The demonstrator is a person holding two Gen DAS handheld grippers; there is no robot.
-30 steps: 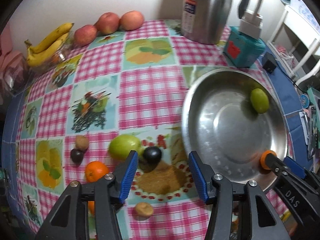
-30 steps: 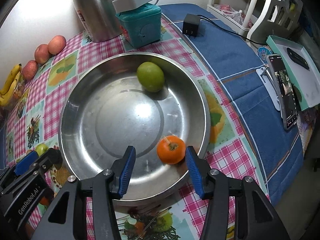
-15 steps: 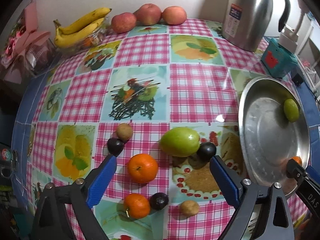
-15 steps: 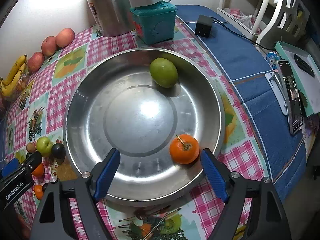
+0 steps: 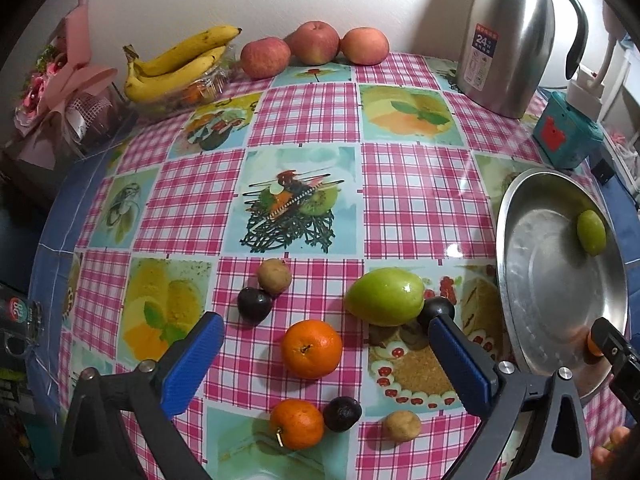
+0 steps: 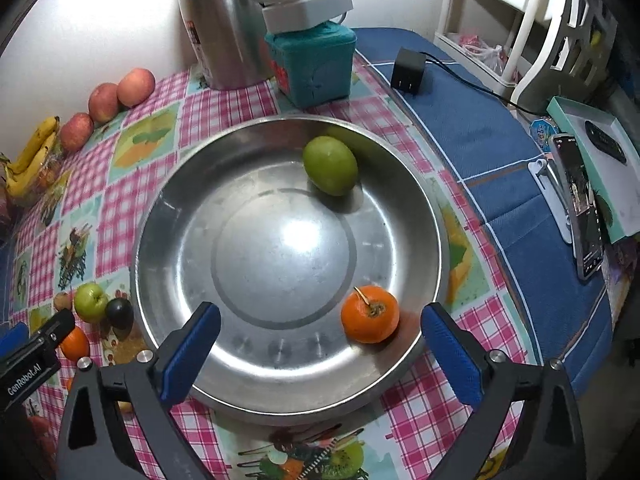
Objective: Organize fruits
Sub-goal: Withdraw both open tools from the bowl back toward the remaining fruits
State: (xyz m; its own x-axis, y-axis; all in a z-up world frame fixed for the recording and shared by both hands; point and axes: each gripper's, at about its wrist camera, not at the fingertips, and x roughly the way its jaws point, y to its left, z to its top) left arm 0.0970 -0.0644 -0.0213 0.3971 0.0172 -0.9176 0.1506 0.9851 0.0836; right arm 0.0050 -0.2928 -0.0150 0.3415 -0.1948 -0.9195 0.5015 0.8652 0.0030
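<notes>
My left gripper hangs over loose fruit on the checked tablecloth, its jaws opening. An orange lies between the blue pads, touched by neither. Around it sit a green fruit, dark plums, small brown fruits and a second orange. My right gripper is over the near side of the steel bowl, jaws opening too. A stemmed orange rests in the bowl near the right pad, untouched. A green fruit lies at the bowl's far side.
Bananas and three apples line the back wall. A steel kettle and a teal box stand behind the bowl. On the blue cloth to the right are a charger and a phone.
Both grippers went from narrow to wide open. The left one swung left, away from the bowl, over the loose fruit. The right one stayed over the bowl, with the orange lying free.
</notes>
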